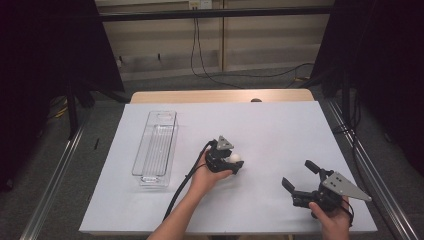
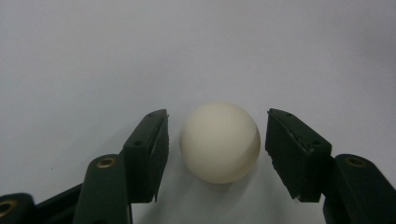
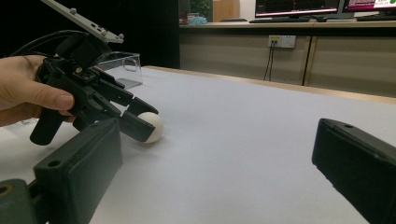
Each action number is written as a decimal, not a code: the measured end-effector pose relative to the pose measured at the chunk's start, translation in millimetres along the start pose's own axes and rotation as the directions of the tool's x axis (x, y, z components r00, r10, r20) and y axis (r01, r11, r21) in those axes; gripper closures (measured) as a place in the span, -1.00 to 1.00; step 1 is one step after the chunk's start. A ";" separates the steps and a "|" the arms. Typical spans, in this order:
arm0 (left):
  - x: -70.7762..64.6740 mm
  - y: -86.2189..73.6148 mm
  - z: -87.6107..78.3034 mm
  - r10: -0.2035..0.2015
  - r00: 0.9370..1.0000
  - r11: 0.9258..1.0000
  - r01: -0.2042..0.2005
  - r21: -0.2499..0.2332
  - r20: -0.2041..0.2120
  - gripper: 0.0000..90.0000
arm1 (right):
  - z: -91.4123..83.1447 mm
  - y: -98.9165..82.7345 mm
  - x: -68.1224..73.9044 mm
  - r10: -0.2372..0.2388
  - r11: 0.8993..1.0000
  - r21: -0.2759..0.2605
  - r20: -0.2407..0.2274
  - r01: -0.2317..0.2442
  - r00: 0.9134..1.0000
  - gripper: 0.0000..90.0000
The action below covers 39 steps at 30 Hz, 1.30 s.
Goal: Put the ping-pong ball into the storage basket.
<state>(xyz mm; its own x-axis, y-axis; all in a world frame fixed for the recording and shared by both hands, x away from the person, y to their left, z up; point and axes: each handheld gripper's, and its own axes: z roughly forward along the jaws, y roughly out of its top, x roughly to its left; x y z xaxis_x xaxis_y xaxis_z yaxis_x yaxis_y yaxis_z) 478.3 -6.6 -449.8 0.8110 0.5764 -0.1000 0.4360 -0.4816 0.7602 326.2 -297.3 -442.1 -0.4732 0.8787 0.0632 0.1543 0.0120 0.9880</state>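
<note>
From the high view, a white tabletop (image 1: 280,125) carries a long clear plastic bin (image 1: 156,147) lying toward its left side, empty. Near the middle, the person's left hand (image 1: 207,177) holds the left tongs (image 1: 234,164) low over a small cream-white ball (image 1: 235,158), which sits on the tabletop between their tips. At the lower right, the right hand (image 1: 332,215) holds the right tongs (image 1: 300,176) with the jaws spread wide, well apart from the ball. In the left gripper view, the ball (image 2: 220,142) rests on the white surface between the two black jaws, with a narrow gap on each side, so the left tongs are spread and not pinching it. In the right gripper view, the right tongs' jaws stand far apart in the foreground; beyond them the left tongs (image 3: 148,122) straddle the ball (image 3: 153,127), with the clear bin (image 3: 122,67) farther behind.
</note>
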 end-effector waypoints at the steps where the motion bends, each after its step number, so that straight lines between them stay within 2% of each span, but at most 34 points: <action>1: 1.1 -0.1 -0.1 0.006 1.000 1.000 -0.006 0.000 0.000 -0.10 | -0.1 0.0 0.2 0.003 1.000 0.001 -0.001 -0.003 1.000 -0.98; 8: 2.4 -0.2 1.6 0.004 1.000 1.000 -0.004 -0.005 0.017 -0.05 | 0.0 0.0 0.0 0.000 1.000 0.000 -0.001 0.000 1.000 -0.98; 10: 2.0 -0.2 1.6 0.004 1.000 1.000 -0.004 0.007 0.004 -0.04 | -0.1 0.1 -0.1 0.000 1.000 -0.001 0.000 0.000 1.000 -0.98; 13: 2.5 -0.7 3.5 -0.011 1.000 1.000 0.011 0.001 0.005 -0.02 | 0.0 0.2 -0.1 0.001 1.000 -0.002 0.001 -0.001 1.000 -0.98; 18: 3.0 -0.8 4.2 -0.012 1.000 1.000 0.012 -0.004 0.010 0.02 | -0.3 0.2 -0.1 0.002 1.000 -0.002 0.002 -0.002 1.000 -0.98; 21: 3.7 -0.7 3.4 -0.002 1.000 1.000 0.002 0.017 0.004 0.03 | -0.8 0.3 -0.6 -0.002 1.000 0.001 0.003 0.002 1.000 -0.98; 28: 3.7 -1.5 4.8 -0.012 1.000 1.000 0.012 0.009 0.006 0.07 | -0.4 0.4 -0.1 0.003 1.000 0.000 0.005 -0.003 1.000 -0.98; 36: 4.5 -1.8 4.9 -0.002 1.000 1.000 0.001 0.028 0.013 0.12 | -0.4 0.6 0.0 0.003 1.000 -0.002 0.006 -0.003 1.000 -0.97; 39: 2.9 -2.1 5.3 -0.003 1.000 0.999 0.003 0.040 0.002 0.13 | -0.4 0.6 0.1 0.004 1.000 -0.003 0.007 -0.004 1.000 -0.97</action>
<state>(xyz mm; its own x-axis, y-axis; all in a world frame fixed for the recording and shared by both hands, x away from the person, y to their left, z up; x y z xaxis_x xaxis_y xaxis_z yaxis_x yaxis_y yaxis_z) 481.8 -7.4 -455.0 0.8105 0.5765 -0.1037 0.4537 -0.5060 0.7335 325.9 -297.4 -441.5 -0.4668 0.8819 0.0665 0.1537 0.0069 0.9881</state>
